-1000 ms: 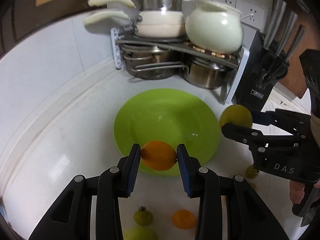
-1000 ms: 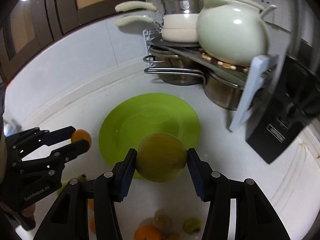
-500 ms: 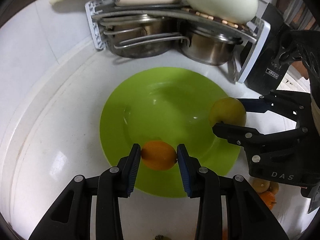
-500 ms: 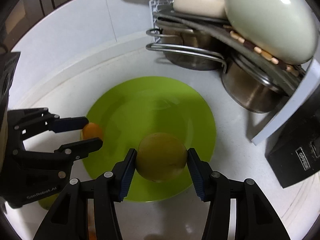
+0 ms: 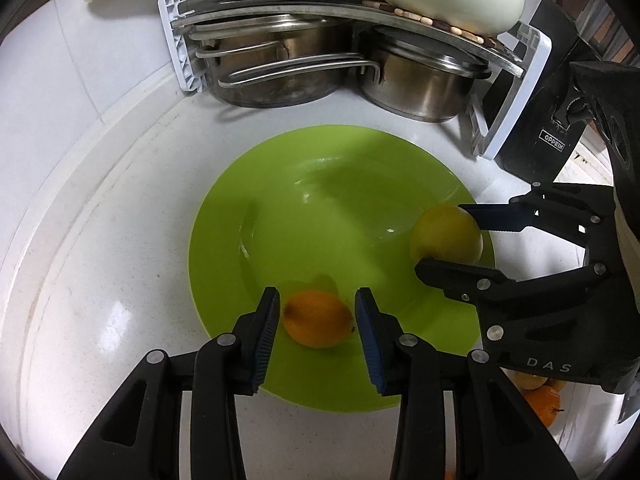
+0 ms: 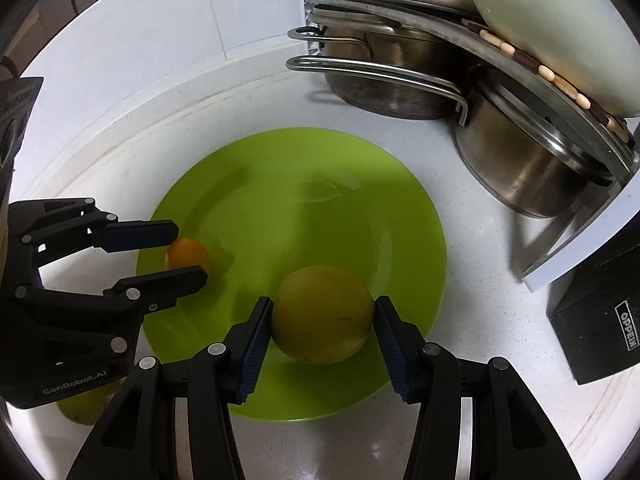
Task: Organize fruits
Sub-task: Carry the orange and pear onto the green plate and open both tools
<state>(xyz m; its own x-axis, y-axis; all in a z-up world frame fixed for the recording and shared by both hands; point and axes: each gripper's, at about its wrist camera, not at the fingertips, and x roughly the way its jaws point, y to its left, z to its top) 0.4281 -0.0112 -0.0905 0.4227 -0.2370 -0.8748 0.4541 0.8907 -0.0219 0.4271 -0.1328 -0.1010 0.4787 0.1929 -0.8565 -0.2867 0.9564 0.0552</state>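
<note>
Loosening just now over the green plate (image 5: pixel 224 240): left gripper (image 5: pixel 316 322) jaws parted beside the orange (image 5: pixel 318 324) resting between them, right gripper (image 6: pixel 323 328) jaws clamped on the yellow fruit (image 6: pixel 322 314).

Left gripper (image 5: pixel 316 326) stood parted with gaps at both pads; right gripper (image 6: pixel 323 330) sat closed, pads pressed

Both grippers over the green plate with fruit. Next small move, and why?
Probably open the right gripper to release the yellow fruit, then lift clear. Its pads touch both sides of the fruit, which sits low over the green plate. The left gripper already shows gaps beside the orange, which looks set down.
</note>
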